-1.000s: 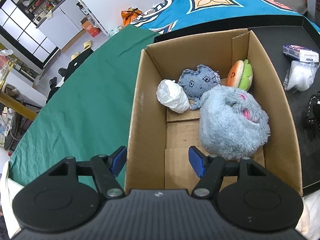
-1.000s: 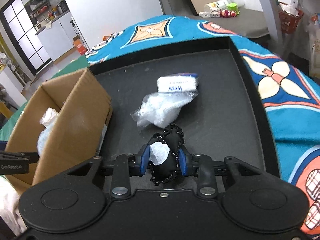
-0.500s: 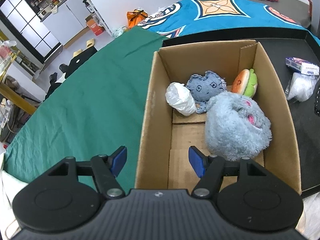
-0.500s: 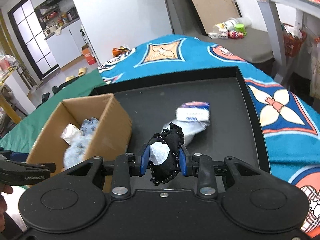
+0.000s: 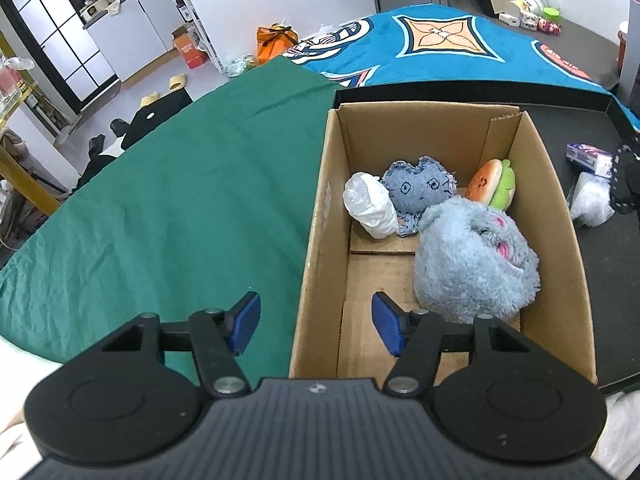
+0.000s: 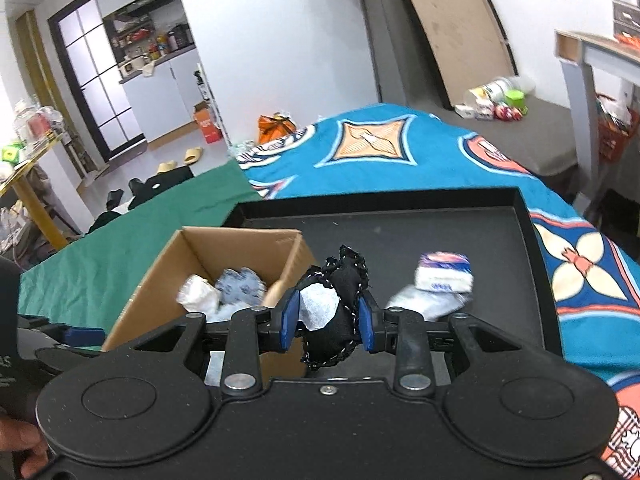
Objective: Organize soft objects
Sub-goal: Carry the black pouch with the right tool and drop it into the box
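Four soft things lying inside the open brown cardboard box (image 5: 440, 216): one fluffy grey-blue plush ball (image 5: 476, 264), one frayed denim cushion (image 5: 418, 188), one white crumpled plastic bag (image 5: 370, 204), one orange-and-green burger plush (image 5: 494, 184). Two more resting beside the box on the black tray (image 6: 500, 216): one white-and-blue tissue pack (image 6: 443, 272), one clear crumpled bag (image 6: 428, 304). Right gripper (image 6: 326, 316) clamping narrow on one black lace-trimmed fabric pouch (image 6: 340, 312), hanging above the tray just right of the box, probably for dropping in. Left gripper (image 5: 316, 322) closing, empty, straddling the box's left wall, perhaps steadying it.
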Action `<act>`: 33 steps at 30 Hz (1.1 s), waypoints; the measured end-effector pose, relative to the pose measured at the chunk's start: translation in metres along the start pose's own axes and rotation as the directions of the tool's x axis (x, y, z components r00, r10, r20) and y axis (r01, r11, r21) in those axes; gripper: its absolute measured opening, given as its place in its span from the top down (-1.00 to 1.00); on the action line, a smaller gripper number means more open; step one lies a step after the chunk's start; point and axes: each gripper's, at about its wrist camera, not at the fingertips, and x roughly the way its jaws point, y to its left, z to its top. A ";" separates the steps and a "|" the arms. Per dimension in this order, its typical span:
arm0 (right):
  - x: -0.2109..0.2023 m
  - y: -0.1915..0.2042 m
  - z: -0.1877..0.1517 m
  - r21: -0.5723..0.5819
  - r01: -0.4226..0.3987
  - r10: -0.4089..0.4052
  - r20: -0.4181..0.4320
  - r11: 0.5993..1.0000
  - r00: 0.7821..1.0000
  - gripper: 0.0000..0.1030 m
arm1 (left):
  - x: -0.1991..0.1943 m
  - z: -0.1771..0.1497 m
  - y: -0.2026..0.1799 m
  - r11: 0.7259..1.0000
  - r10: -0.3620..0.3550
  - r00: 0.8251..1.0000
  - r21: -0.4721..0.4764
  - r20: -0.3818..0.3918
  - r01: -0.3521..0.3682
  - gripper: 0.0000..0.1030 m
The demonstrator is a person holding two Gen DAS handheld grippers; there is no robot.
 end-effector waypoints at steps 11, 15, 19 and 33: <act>0.002 0.035 0.008 -0.051 -0.027 0.027 0.009 0.998 1.000 0.38 | 0.008 0.000 0.011 0.998 -0.042 0.999 -0.052 -0.033 0.040 0.11; 0.004 0.046 0.011 -0.069 -0.036 0.036 0.005 0.997 0.999 0.38 | 0.014 0.000 0.014 0.996 -0.066 0.996 -0.068 -0.054 0.062 0.19; 0.006 0.058 0.013 -0.089 -0.048 0.049 0.000 0.995 0.999 0.38 | 0.019 0.000 0.019 0.992 -0.086 0.993 -0.096 -0.079 0.079 0.45; 0.022 0.095 0.015 -0.118 -0.109 0.104 -0.043 0.987 0.994 0.37 | 0.024 -0.003 0.033 0.974 -0.153 0.986 -0.178 -0.072 0.138 0.73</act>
